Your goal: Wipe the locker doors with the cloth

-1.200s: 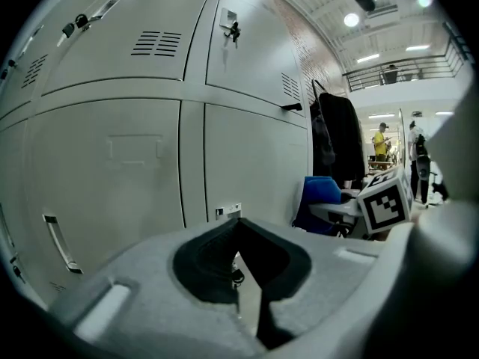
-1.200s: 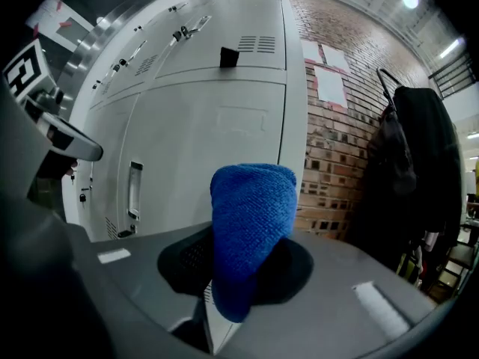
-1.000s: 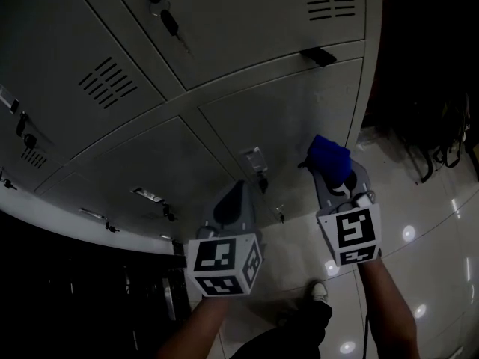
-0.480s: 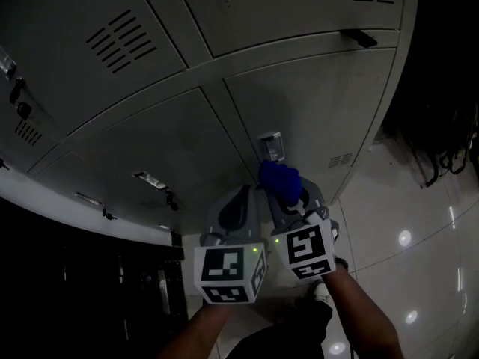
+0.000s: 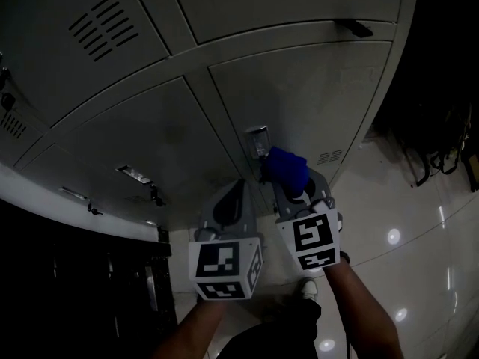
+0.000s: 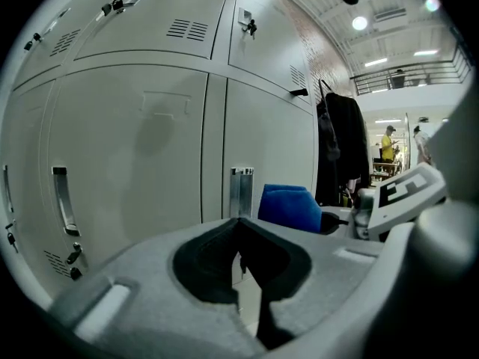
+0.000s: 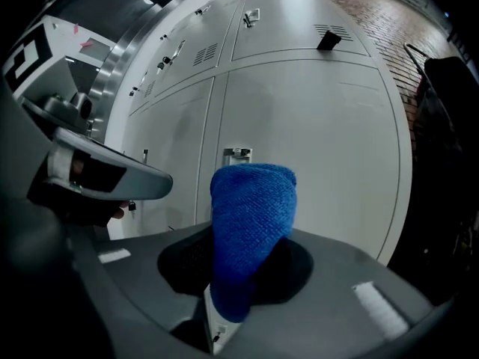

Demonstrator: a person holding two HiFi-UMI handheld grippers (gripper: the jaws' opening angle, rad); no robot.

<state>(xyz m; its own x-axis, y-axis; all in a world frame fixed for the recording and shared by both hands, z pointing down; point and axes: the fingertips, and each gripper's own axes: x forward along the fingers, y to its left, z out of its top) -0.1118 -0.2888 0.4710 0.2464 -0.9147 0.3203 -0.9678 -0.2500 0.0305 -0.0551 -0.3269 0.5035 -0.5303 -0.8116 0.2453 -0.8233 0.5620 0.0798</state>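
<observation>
My right gripper [image 5: 294,188] is shut on a folded blue cloth [image 5: 286,169], which sticks out past its jaws close to the metal handle [image 5: 257,140] of a lower grey locker door [image 5: 322,103]. The right gripper view shows the cloth [image 7: 251,223] clamped upright, just short of that door [image 7: 322,140] and its handle [image 7: 237,155]. To its left my left gripper [image 5: 232,204] is shut and holds nothing; its jaws [image 6: 241,254] point at the doors [image 6: 127,155], and the blue cloth [image 6: 291,206] shows on their right.
Grey lockers [image 5: 112,58] fill the wall, with vents, keys and handles. A glossy tiled floor [image 5: 404,223] lies to the right. Dark clothing [image 5: 441,133] hangs past the end locker. People stand far off [image 6: 389,144] in the left gripper view.
The right gripper swung left with the cloth from the end door's middle to near the handle by the left gripper, then stayed about there. The left gripper barely moved.
</observation>
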